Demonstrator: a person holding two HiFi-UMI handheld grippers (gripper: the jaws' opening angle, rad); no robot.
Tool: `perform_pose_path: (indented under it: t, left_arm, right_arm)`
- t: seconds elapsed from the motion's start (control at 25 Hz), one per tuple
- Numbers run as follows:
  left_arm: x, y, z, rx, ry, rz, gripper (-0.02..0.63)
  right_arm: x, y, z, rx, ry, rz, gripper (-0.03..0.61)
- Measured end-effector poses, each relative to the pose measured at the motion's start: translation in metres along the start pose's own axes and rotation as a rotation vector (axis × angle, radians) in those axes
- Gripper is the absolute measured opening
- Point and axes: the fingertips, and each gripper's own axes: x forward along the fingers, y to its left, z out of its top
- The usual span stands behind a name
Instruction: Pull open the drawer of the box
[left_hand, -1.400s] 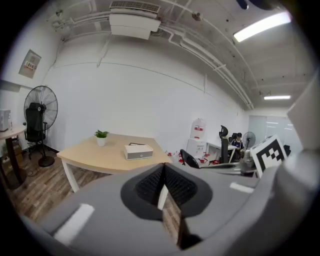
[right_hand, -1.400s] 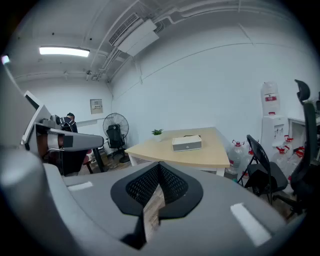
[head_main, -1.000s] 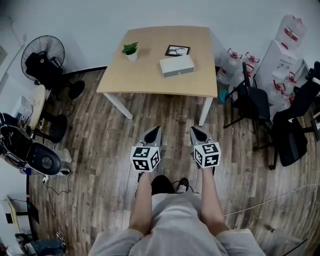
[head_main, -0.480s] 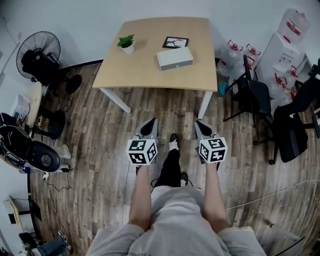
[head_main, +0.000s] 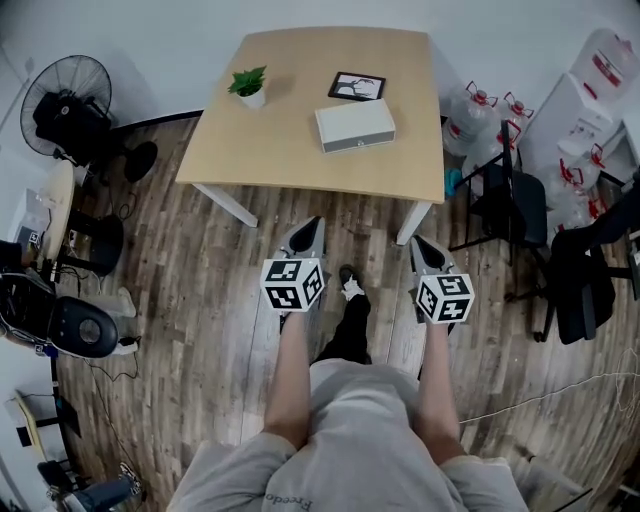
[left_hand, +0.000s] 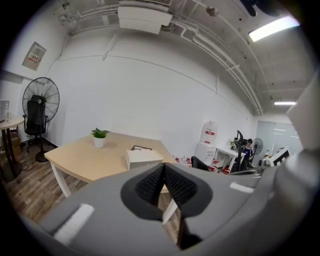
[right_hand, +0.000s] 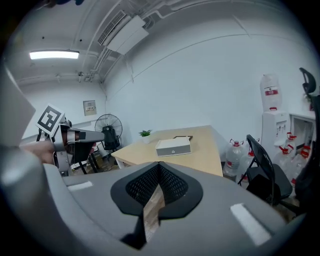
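A white box (head_main: 354, 125) with a drawer in its front lies on the wooden table (head_main: 270, 150), closed, with a small knob facing me. It also shows as the box (left_hand: 144, 158) in the left gripper view and the box (right_hand: 173, 147) in the right gripper view. My left gripper (head_main: 308, 228) and right gripper (head_main: 422, 245) hover over the floor just short of the table's near edge, well away from the box. The left gripper (left_hand: 164, 167) and the right gripper (right_hand: 159, 165) are both shut with nothing held.
A potted plant (head_main: 247, 85) and a picture frame (head_main: 356, 87) share the table. Black chairs (head_main: 515, 205), water bottles (head_main: 472, 118) and a dispenser (head_main: 580, 95) crowd the right. A fan (head_main: 68, 115) and a scooter (head_main: 60, 320) stand at the left.
The person has stepped toward the table, so it sits nearer in the head view. Both grippers moved forward with them, the right one drifting outward to the right. Both stayed shut.
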Motion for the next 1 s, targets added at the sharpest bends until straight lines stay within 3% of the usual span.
perform_pose_path:
  t: [0.72, 1.0]
  left_arm:
    - [0.221, 0.128, 0.092, -0.044, 0.042, 0.065, 0.054]
    - [0.267, 0.164, 0.090, -0.074, 0.075, 0.086, 0.054]
  right_arm:
    - [0.224, -0.078, 0.104, -0.063, 0.108, 0.017, 0.002]
    - [0.283, -0.101, 0.116, -0.055, 0.138, 0.034, 0.002]
